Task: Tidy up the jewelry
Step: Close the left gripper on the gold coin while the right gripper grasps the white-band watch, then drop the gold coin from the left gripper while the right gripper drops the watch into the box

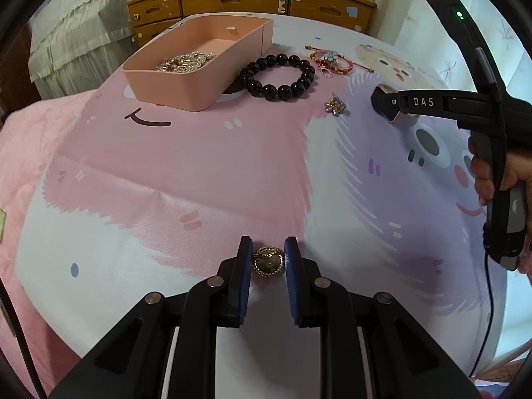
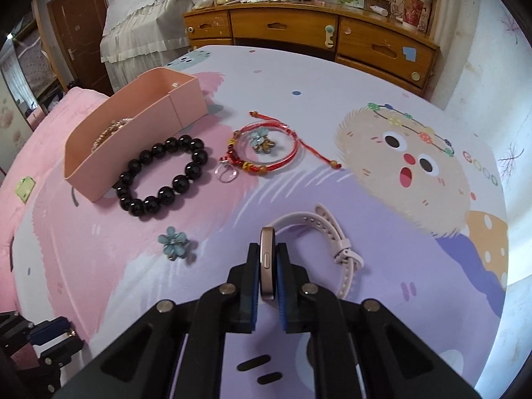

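Left wrist view only: a round gold brooch (image 1: 268,261) is seen between the blue pads of the left gripper (image 1: 268,259), which appear to touch both its edges. "DAS" is read on the right gripper (image 1: 387,106).

Right wrist view only: the right gripper (image 2: 267,266) is clenched on a white-strapped watch (image 2: 267,259); a blue flower clip (image 2: 173,241) lies to the left.

Both views: a pink box (image 1: 186,69) holding gold chains, a black bead bracelet (image 1: 277,76) beside it, a red cord bracelet (image 2: 266,146). All rest on a cartoon-printed sheet (image 1: 199,173); a wooden dresser (image 2: 299,30) stands behind.
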The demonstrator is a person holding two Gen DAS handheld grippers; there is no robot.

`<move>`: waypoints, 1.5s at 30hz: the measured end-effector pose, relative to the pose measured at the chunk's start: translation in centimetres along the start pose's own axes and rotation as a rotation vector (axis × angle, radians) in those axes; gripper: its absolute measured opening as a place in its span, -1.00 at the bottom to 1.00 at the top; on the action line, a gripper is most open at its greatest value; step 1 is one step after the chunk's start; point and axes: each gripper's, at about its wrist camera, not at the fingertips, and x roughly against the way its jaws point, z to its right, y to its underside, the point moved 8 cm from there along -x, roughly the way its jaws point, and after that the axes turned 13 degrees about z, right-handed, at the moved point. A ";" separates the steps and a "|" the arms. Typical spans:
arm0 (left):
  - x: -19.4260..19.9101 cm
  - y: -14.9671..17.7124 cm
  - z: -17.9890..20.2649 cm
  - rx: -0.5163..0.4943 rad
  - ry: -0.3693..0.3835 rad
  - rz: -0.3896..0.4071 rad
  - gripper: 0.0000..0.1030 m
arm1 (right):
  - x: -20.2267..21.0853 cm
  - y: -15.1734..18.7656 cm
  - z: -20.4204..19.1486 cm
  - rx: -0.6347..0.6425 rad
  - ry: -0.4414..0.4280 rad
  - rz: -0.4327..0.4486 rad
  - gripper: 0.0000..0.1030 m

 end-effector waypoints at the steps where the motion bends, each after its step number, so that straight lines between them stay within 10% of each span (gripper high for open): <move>1: 0.0 0.0 -0.1 0.009 0.011 0.000 -0.67 | 0.1 -0.1 -0.1 -0.013 -0.012 0.003 -0.83; 16: 0.3 -3.5 -3.5 -0.036 0.009 0.010 -0.67 | 1.9 -4.3 -2.9 -0.169 -0.105 0.081 -0.83; 34: 0.8 -21.1 -10.7 -0.119 0.066 0.186 -0.66 | 3.0 -13.6 -10.0 -0.303 -0.169 0.288 -0.83; 45: -2.0 -26.0 -11.9 -0.137 0.222 0.303 -0.63 | 0.8 -14.7 -13.9 -0.381 -0.241 0.355 -0.82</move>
